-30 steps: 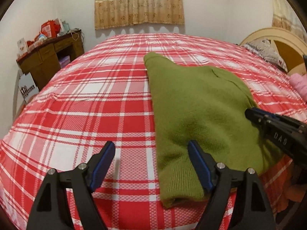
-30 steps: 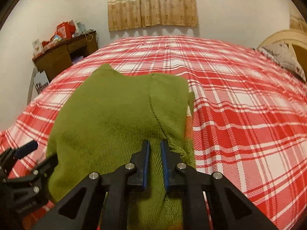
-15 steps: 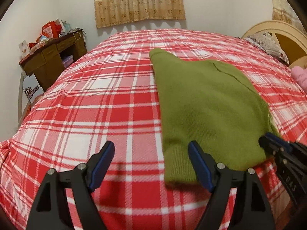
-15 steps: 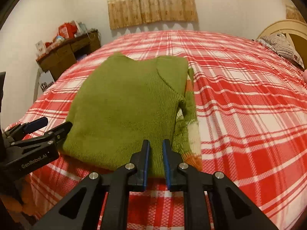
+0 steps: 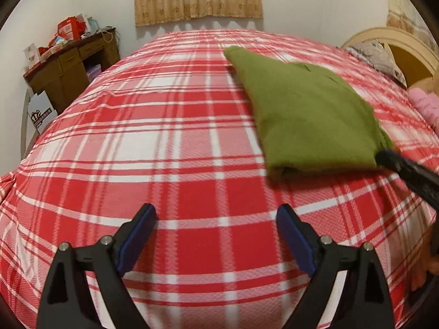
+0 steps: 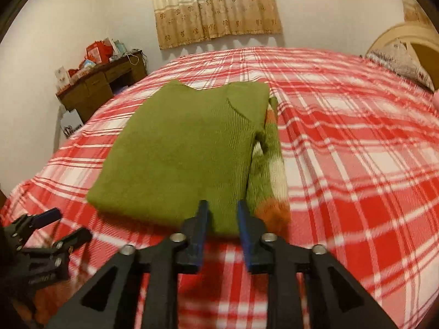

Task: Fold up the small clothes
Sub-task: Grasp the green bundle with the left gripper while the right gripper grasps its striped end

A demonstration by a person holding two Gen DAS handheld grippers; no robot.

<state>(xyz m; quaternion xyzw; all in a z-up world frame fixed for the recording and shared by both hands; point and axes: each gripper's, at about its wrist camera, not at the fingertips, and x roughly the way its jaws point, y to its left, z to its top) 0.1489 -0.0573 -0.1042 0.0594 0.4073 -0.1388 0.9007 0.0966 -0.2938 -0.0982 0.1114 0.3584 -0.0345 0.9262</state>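
Both grippers have pulled back off the green sweater [image 6: 186, 153] toward the near edge of the bed [image 5: 170, 142]; a second ago the right one was clamped on its hem and the left one straddled its near corner. Bed with red-and-white plaid cover fills both views. Sweater lies folded flat on it, near fold edge facing the cameras, a striped green, white and orange layer peeking out along its right side in the right wrist view. Wooden desk [image 6: 101, 85] with red boxes stands at far left by the wall, curtain [image 6: 216, 8] behind the bed, pillow [image 5: 376, 54] and headboard far right. Left gripper [image 5: 216, 235]: fingers spread wide, just opened further, nothing between them, only bedcover below, sweater well ahead and to its right. Right gripper [image 6: 221, 219]: fingers just been opening, now partly apart, tips at the sweater's near edge, pads not pressing on it.
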